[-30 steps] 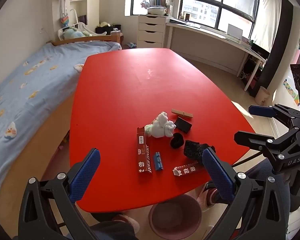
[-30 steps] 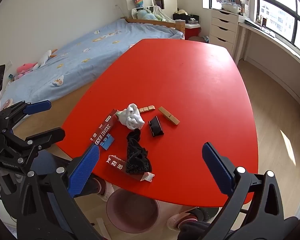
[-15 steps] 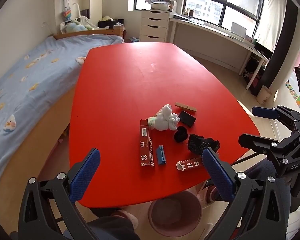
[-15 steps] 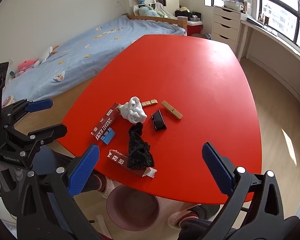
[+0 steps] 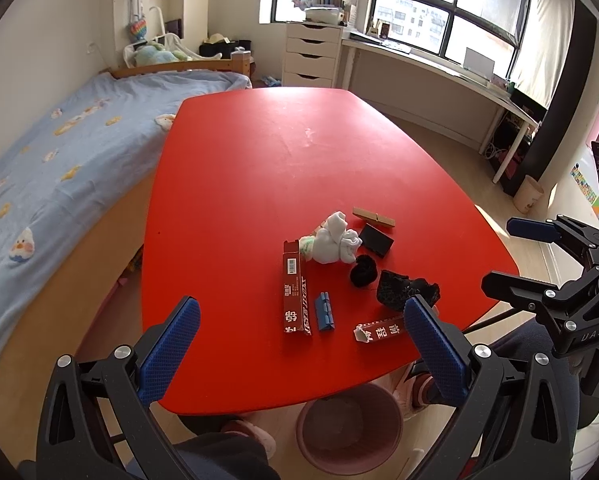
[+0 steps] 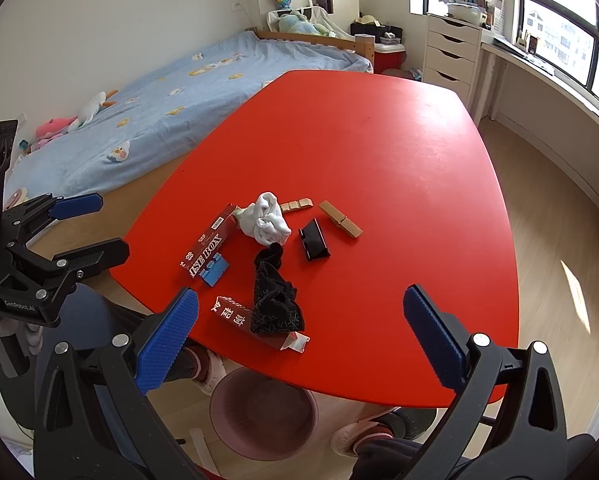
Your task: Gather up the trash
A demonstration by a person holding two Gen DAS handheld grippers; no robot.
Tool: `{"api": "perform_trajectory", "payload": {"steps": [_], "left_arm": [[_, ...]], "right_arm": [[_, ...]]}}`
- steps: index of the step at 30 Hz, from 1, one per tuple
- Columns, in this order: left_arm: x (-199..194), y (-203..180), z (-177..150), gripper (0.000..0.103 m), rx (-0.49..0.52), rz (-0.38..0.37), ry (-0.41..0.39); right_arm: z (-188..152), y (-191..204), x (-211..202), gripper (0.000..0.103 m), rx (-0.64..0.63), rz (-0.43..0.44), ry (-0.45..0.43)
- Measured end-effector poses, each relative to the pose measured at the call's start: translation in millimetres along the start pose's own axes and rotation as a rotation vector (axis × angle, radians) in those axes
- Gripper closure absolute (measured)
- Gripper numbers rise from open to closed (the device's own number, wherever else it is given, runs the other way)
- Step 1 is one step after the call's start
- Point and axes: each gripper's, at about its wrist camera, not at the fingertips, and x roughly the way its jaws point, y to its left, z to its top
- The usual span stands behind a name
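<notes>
Trash lies near the front edge of the red table (image 5: pixel 259 168): a long red box (image 5: pixel 295 298) (image 6: pixel 207 246), a small red carton (image 5: pixel 379 330) (image 6: pixel 235 314), a crumpled white cloth (image 5: pixel 333 240) (image 6: pixel 265 222), black mesh fabric (image 5: pixel 405 292) (image 6: pixel 273 304), a black clip (image 5: pixel 375 240) (image 6: pixel 313 240), a blue piece (image 5: pixel 324 311) (image 6: pixel 215 270) and a wooden clothespin (image 5: pixel 373 217) (image 6: pixel 340 219). My left gripper (image 5: pixel 299 354) is open and empty above the table's near edge. My right gripper (image 6: pixel 301 344) is open and empty above the edge too.
A pink waste bin (image 5: pixel 349 426) (image 6: pixel 263 416) stands on the floor under the table's near edge. A blue-covered bed (image 5: pixel 51 168) runs along the table's left side. A desk and white drawers (image 5: pixel 313 54) stand by the windows.
Both grippers have drawn slightly back and tilted, so the trash sits a bit lower and farther forward in view. Both stay open and nothing was picked up.
</notes>
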Motion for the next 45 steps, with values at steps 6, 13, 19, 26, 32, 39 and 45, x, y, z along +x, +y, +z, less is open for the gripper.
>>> {"api": "perform_trajectory", "payload": {"steps": [6, 13, 19, 26, 32, 39, 45], "left_arm": [[-3.3, -0.5, 0.9, 0.005, 0.005, 0.001, -0.006], [-4.3, 0.8, -3.6, 0.005, 0.001, 0.006, -0.007], [-4.5, 2.7, -3.1, 0.005, -0.003, 0.006, -0.004], [-4.6, 4.8, -3.2, 0.005, -0.006, 0.008, -0.004], [-4.7, 5.6, -3.6, 0.005, -0.009, 0.007, -0.004], [-1.9, 10.4, -3.3, 0.005, -0.018, 0.006, 0.003], [8.1, 15.3, 1.7, 0.005, -0.026, 0.001, 0.024]], "right_arm": [[-1.3, -0.6, -0.2, 0.003, 0.004, 0.002, 0.0], [-6.5, -3.2, -1.3, 0.003, 0.009, 0.004, 0.006], [-8.0, -3.8, -0.6, 0.003, 0.01, 0.004, 0.008], [-8.0, -2.2, 0.2, 0.003, 0.004, 0.007, 0.008], [-7.9, -0.8, 0.4, 0.003, 0.002, 0.008, 0.01], [-6.8, 2.0, 2.8, 0.003, -0.005, 0.008, 0.021], [-2.7, 4.3, 10.2, 0.003, -0.024, 0.013, 0.049]]}}
